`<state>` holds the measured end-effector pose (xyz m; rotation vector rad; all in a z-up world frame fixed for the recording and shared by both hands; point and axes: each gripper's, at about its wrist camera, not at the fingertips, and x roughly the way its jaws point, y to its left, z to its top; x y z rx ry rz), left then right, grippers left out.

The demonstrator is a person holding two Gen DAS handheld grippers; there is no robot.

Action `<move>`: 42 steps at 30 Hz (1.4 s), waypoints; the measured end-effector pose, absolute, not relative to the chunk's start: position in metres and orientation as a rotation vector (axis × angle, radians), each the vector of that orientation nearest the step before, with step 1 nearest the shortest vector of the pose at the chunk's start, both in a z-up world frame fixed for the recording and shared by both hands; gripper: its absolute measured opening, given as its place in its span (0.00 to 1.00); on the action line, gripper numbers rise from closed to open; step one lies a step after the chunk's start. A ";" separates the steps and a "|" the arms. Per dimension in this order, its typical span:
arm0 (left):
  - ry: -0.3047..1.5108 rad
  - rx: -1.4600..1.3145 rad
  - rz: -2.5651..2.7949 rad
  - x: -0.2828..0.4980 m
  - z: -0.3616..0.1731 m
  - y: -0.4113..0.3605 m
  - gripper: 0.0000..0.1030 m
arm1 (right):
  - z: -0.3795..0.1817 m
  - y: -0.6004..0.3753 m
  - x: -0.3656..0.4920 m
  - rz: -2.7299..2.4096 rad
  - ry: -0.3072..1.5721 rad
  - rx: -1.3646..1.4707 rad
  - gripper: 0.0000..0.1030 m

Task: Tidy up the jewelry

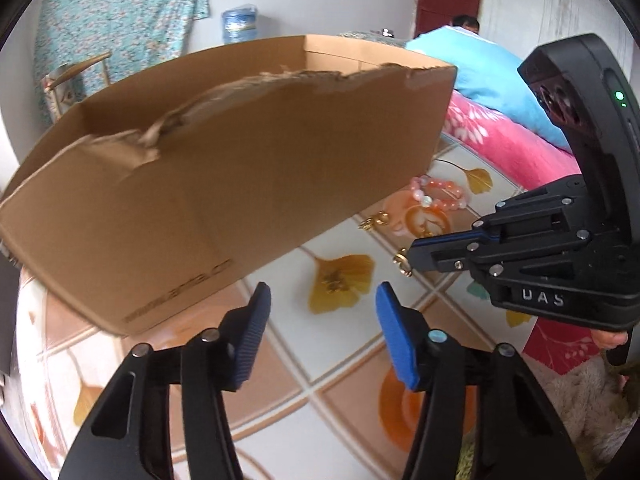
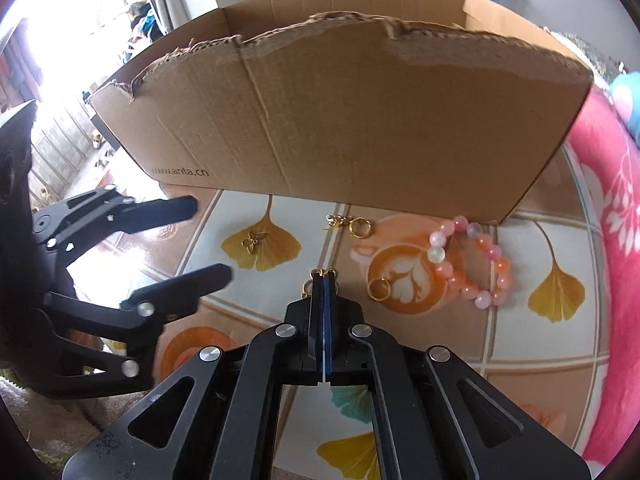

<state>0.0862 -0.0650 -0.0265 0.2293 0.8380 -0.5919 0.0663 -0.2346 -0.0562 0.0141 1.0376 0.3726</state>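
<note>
My right gripper (image 2: 325, 280) is shut on a small gold earring (image 2: 310, 287) that lies on the leaf-patterned cloth (image 2: 440, 360); the left wrist view shows the earring (image 1: 402, 265) at its tip. My left gripper (image 1: 320, 320) stands open with nothing between its blue pads, just left of the right one. A pink bead bracelet (image 2: 472, 264), a gold hoop (image 2: 379, 290), a gold ring earring (image 2: 360, 227) and a gold butterfly charm (image 2: 253, 240) lie on the cloth in front of an open cardboard box (image 2: 340, 120).
The box has a torn front wall (image 1: 240, 160) and stands close behind the jewelry. A pink blanket (image 1: 500, 136) and a blue pillow (image 1: 480, 60) lie to the right. A person (image 1: 466, 22) sits far back.
</note>
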 end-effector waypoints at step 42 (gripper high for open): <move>0.941 0.242 -0.531 0.095 -0.031 -0.055 0.02 | -0.053 -0.234 0.051 0.389 1.016 0.039 0.24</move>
